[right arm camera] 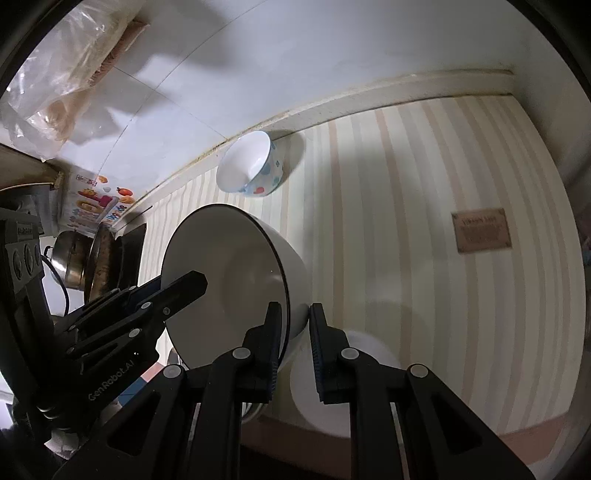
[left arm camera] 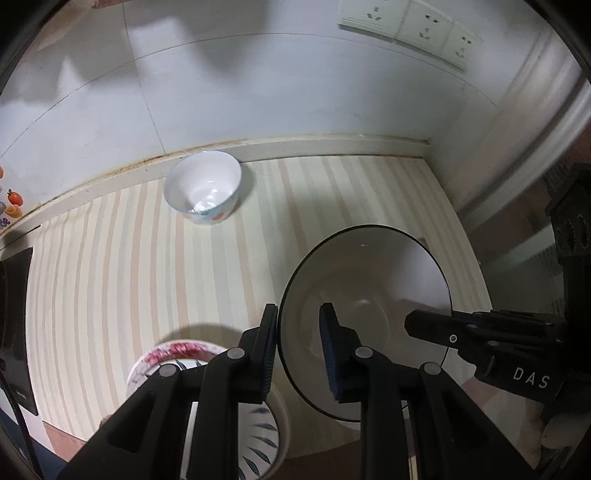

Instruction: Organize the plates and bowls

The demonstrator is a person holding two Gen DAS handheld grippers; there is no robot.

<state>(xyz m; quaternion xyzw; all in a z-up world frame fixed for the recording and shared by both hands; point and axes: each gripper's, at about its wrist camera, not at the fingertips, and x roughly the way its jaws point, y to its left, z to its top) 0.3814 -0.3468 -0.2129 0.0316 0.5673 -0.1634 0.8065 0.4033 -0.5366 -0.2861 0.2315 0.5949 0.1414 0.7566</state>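
A large white bowl with a dark rim [left arm camera: 364, 295] [right arm camera: 236, 273] hangs tilted above the striped counter, held on both sides. My left gripper [left arm camera: 299, 343] straddles its near rim, one finger outside, one inside. My right gripper [right arm camera: 297, 339] is shut on the opposite rim and shows in the left wrist view [left arm camera: 436, 326]. A small white bowl with coloured spots [left arm camera: 203, 186] [right arm camera: 251, 166] stands by the back wall. A red-patterned plate [left arm camera: 170, 354] lies on a blue-leaf dish [left arm camera: 258, 439] below my left gripper.
A white plate [right arm camera: 354, 384] lies under my right gripper near the counter's front edge. A stove with a pot and pan [right arm camera: 88, 258] is at the left. Wall sockets [left arm camera: 410, 26] sit above the counter's right corner. A brown label [right arm camera: 480, 230] lies on the counter.
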